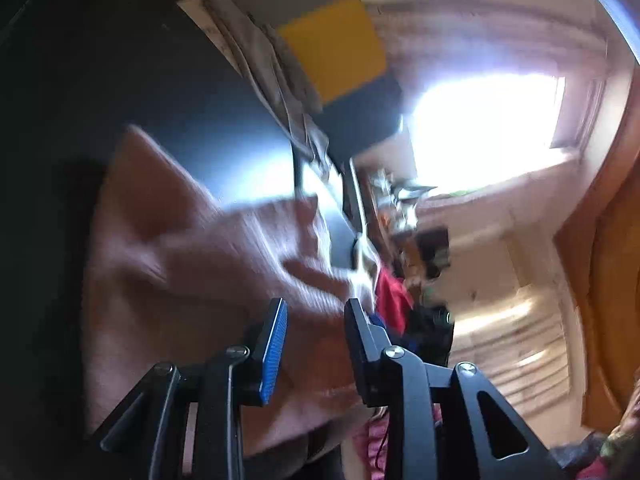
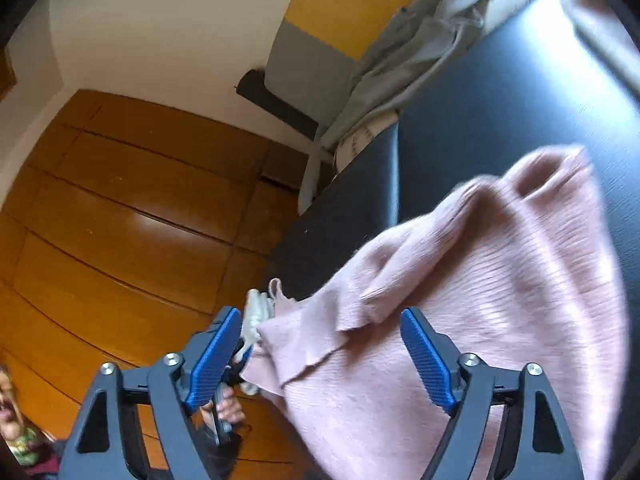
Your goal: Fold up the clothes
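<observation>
We see one pink ribbed garment [image 2: 472, 280] lying rumpled on the dark table [image 2: 500, 92], its near part reaching off the table's edge toward us. In the right wrist view the right gripper [image 2: 322, 330] has its fingers [image 2: 428, 356] spread wide, released, with a folded hem of the garment lying between them and neither pad pressing on it. In the left wrist view the left gripper [image 1: 316, 320] has its fingers [image 1: 274, 352] part way apart; the pink cloth [image 1: 192, 248] fills the gap behind them, but the picture is blurred and we cannot quite tell whether the pads touch it, though they appear clear of it. The table's corner [image 2: 394, 132] sits just beyond the garment, and much of the dark top past it is open. A second cloth, grey [image 2: 408, 60], hangs over the far edge of the table. Beside the table, brown wooden panelling [image 2: 132, 208] fills the left of the right wrist view.
</observation>
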{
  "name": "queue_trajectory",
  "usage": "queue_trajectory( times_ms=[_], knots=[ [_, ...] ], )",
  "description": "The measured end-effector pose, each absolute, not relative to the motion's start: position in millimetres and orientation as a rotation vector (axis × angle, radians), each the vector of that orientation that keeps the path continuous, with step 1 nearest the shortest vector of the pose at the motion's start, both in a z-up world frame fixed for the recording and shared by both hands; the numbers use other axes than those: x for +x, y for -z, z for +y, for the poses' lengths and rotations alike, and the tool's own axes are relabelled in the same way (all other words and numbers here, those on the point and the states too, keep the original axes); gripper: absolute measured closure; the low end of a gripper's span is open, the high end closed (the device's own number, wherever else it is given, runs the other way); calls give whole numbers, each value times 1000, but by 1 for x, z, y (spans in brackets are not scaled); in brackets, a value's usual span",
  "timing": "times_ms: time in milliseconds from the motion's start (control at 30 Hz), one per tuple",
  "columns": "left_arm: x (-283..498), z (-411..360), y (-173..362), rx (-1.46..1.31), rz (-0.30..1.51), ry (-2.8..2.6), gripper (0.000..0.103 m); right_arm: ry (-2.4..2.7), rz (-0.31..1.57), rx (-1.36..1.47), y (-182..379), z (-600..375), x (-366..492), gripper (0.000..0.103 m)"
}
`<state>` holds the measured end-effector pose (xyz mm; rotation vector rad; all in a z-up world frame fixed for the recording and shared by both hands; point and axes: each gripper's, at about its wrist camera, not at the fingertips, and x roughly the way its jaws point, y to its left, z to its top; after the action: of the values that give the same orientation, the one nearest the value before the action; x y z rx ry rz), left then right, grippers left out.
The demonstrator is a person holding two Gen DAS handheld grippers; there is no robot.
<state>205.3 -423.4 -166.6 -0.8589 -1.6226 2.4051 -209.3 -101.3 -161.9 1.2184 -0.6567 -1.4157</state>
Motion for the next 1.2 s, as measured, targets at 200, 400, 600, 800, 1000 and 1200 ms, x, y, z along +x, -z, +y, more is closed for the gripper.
queue_trajectory(
  times_ms=[200, 400, 600, 800, 1000, 1200],
  knots=[
    [194, -408, 192, -934, -1669, -2304, 74, 1397, -731, 1234, 175, -144, -225, 14],
    [145, -432, 169, -628, -1721, -2254, 72, 1493, -871, 1092, 153, -147, -259, 12],
    [174, -493, 143, -520, -1821, -2590, 68, 1668, -707, 1107, 133, -121, -254, 12],
    [245, -506, 146, -861, -1639, -2856, 66, 1884, -156, 1126, 120, -85, -223, 12],
    [268, -492, 170, -1078, -1539, -2867, 57, 1961, 100, 1139, 127, -68, -227, 12],
    [240, -468, 157, -1139, -1248, -2944, 53, 1929, 319, 1179, 143, -109, -231, 46]
  ],
)
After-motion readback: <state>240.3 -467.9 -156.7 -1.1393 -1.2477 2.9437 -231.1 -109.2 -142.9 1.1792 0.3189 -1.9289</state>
